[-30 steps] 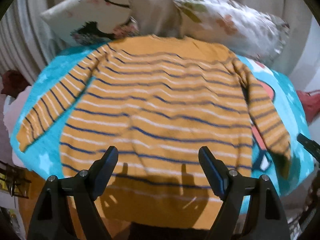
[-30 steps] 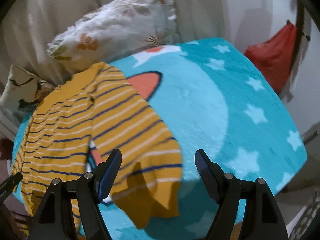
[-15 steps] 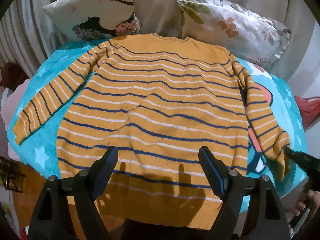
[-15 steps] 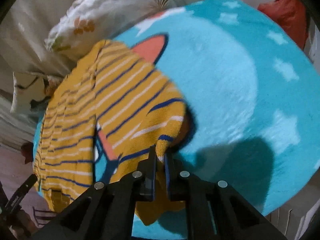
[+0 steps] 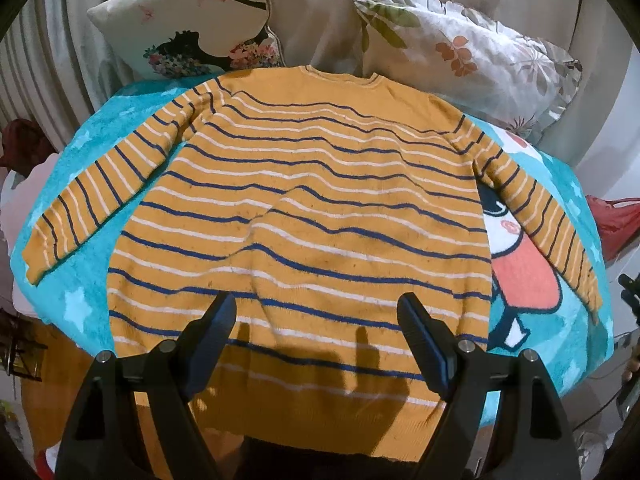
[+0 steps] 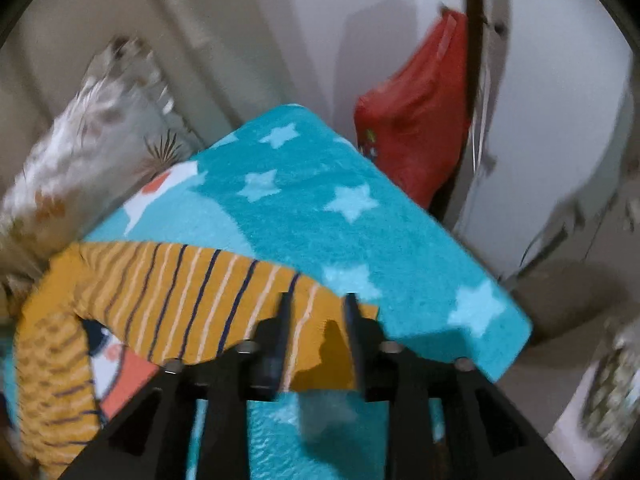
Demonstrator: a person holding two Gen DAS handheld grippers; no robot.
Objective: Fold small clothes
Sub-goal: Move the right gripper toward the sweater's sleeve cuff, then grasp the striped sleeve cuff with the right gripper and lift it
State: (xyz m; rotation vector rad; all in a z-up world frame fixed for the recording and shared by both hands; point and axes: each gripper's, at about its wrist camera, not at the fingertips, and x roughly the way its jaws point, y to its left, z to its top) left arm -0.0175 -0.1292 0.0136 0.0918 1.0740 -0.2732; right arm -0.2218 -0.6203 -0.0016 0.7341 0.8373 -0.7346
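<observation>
Left gripper [image 5: 316,332] is hovering low over the sweater's hem at bottom centre of the left wrist view, pointing toward the collar; its two fingers are standing wide apart w/ nothing between them, i.e. released, and casting two finger shadows on the knit below. Right gripper [image 6: 316,320] is sitting at bottom centre of the right wrist view, over the cuff end of one sleeve; jaws are parted a little w/ the cuff fabric showing in the gap; the frame is motion-blurred, so cannot tell whether the pads are pinching the cloth or just above it.

The sweater [image 5: 304,216], one, mustard w/ navy and white stripes, is lying spread flat, filling the centre of the left wrist view, collar toward the top, hem toward the bottom edge. Two sleeves: one [image 5: 100,192] is angling out to centre left; the other [image 5: 552,224] is running down the right side, also seen in the right wrist view [image 6: 192,300] stretching from centre left to the right gripper.

It is resting on one turquoise blanket [image 5: 72,300] w/ pale stars and a cartoon print in coral and white at the right; the blanket's corner [image 6: 480,312] is showing at centre right in the right wrist view. Two pillows at the top: one w/ a dark figure print [image 5: 192,20] upper left, one w/ a leaf print [image 5: 472,44] upper right; the sweater's collar is reaching just beside them. One red bag [image 6: 416,120] is hanging upper right of the right wrist view.
</observation>
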